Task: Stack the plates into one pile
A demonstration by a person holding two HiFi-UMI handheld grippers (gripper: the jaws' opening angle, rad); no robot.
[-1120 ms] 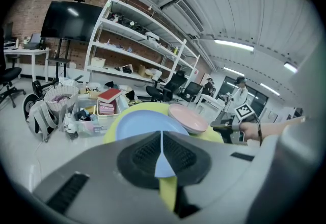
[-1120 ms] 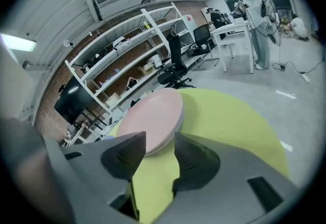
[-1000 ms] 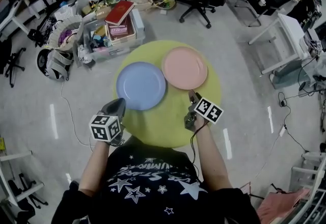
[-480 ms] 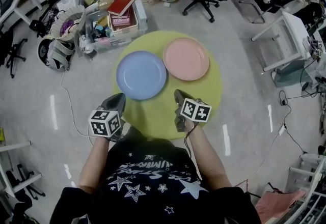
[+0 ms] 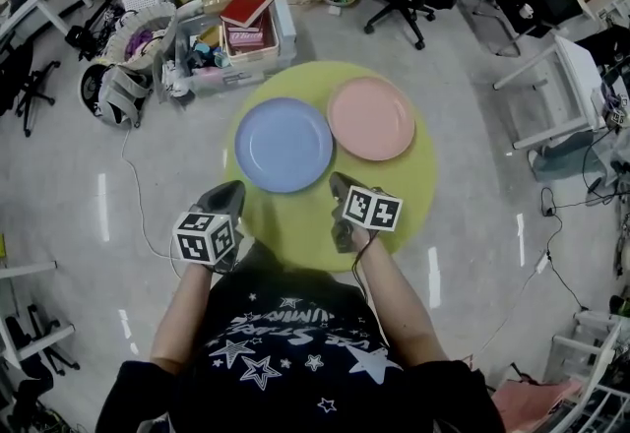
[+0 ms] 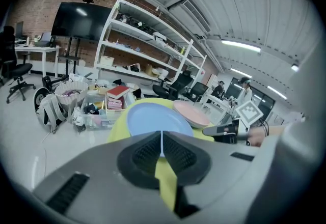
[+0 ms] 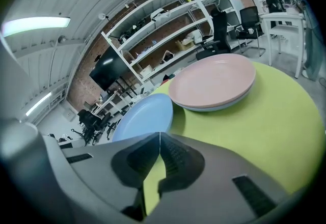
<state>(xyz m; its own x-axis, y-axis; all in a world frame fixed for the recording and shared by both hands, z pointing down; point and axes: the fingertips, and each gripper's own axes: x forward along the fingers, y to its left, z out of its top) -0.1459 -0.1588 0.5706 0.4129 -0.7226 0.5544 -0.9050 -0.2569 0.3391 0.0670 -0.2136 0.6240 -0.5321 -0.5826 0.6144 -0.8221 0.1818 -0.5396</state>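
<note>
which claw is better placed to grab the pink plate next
Right. The right claw is nearer the pink plate, on its side of the table; the left claw would have to reach across the blue plate. Both claws are shut and empty.

Your blue plate (image 5: pixel 283 144) and pink plate (image 5: pixel 371 118) look like smooth, matt plastic (evenly dull across both). The yellow-green table (image 5: pixel 295 229) is matt too. The grey floor (image 5: pixel 79 215) around you is polished and glossy.

Blue plate (image 5: pixel 283 144) flat on yellow table (image 5: pixel 295 224), pink plate (image 5: pixel 371 118) flat just beside it
</note>
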